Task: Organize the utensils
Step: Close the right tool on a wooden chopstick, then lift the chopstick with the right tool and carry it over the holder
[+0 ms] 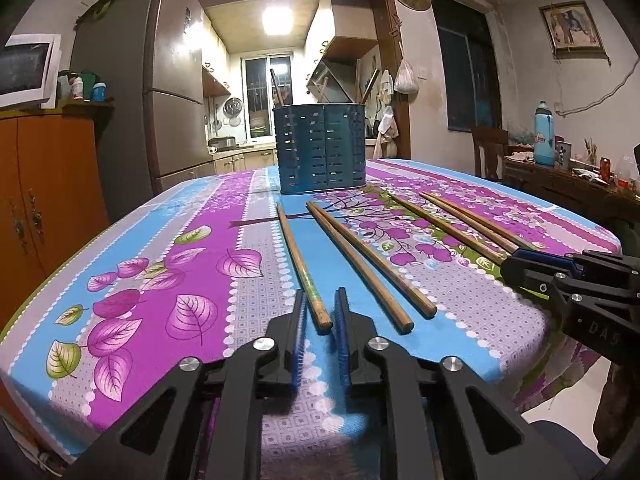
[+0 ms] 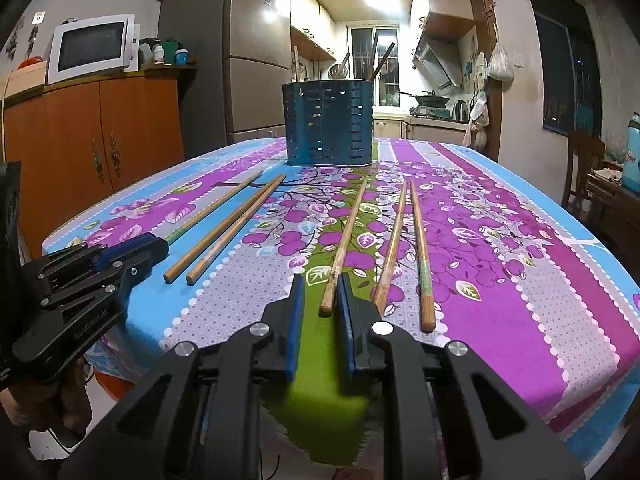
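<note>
Several wooden chopsticks lie on the flowered tablecloth, pointing toward a blue perforated utensil holder (image 1: 320,148) at the far side, which also shows in the right wrist view (image 2: 330,124) with a few sticks in it. My left gripper (image 1: 320,300) is open; the near end of the leftmost chopstick (image 1: 302,268) lies between its fingertips. My right gripper (image 2: 320,284) is open around the near end of another chopstick (image 2: 344,248). Two more chopsticks (image 2: 404,248) lie to its right, and a pair (image 2: 228,232) to its left.
The left gripper shows in the right wrist view (image 2: 132,252) at the table's left edge; the right gripper shows in the left wrist view (image 1: 532,268). A fridge (image 1: 176,80) and an orange cabinet (image 2: 92,136) stand beyond the table. A chair (image 1: 490,148) stands at the right.
</note>
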Demonstrator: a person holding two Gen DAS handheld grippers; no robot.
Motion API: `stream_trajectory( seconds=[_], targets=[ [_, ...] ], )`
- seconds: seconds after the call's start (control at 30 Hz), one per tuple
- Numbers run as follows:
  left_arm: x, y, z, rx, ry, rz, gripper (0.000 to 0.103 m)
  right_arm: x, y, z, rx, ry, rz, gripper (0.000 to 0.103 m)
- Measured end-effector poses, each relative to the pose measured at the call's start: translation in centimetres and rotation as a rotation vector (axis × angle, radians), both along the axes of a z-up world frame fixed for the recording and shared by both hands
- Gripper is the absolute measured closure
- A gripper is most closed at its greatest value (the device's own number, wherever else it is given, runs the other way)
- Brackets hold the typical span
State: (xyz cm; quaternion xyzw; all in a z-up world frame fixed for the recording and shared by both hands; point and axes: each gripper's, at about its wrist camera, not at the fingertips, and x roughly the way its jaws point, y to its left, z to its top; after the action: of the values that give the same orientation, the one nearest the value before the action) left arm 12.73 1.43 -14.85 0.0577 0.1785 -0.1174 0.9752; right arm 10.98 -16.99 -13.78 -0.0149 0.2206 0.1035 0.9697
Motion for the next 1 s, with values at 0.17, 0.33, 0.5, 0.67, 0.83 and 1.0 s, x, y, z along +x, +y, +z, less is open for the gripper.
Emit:
stream_trajectory(
  seconds=[0.17, 0.33, 0.5, 0.67, 0.83, 1.0],
  targets=[
    [0.0, 0.1, 0.0, -0.005, 0.000, 0.005, 0.091, -0.1, 0.0, -0.1, 0.010, -0.009, 0.000, 0.092],
    [0.1, 0.1, 0.2, -0.008, 0.002, 0.009, 0.093, -0.2, -0.1, -0.2, 0.030, -0.014, -0.001, 0.096],
    [0.1, 0.3, 0.3, -0.011, 0.007, 0.013, 0.095, -0.2, -0.4, 0.1, 0.046, -0.022, -0.007, 0.097],
    [-0.2, 0.7, 1.0, -0.021, -0.010, 0.019, 0.095, -0.7, -0.6, 1.6, 0.041, -0.055, 0.000, 0.098],
    [-1.2, 1.0, 3.5, -0.037, -0.071, 0.020, 0.095, -1.5, -0.8, 3.9, 0.022, -0.109, 0.013, 0.098],
    [-2.2, 1.2, 6.6, -0.048, -0.155, 0.011, 0.095, -1.7, -1.2, 6.8, 0.002, -0.168, 0.029, 0.098]
  ],
)
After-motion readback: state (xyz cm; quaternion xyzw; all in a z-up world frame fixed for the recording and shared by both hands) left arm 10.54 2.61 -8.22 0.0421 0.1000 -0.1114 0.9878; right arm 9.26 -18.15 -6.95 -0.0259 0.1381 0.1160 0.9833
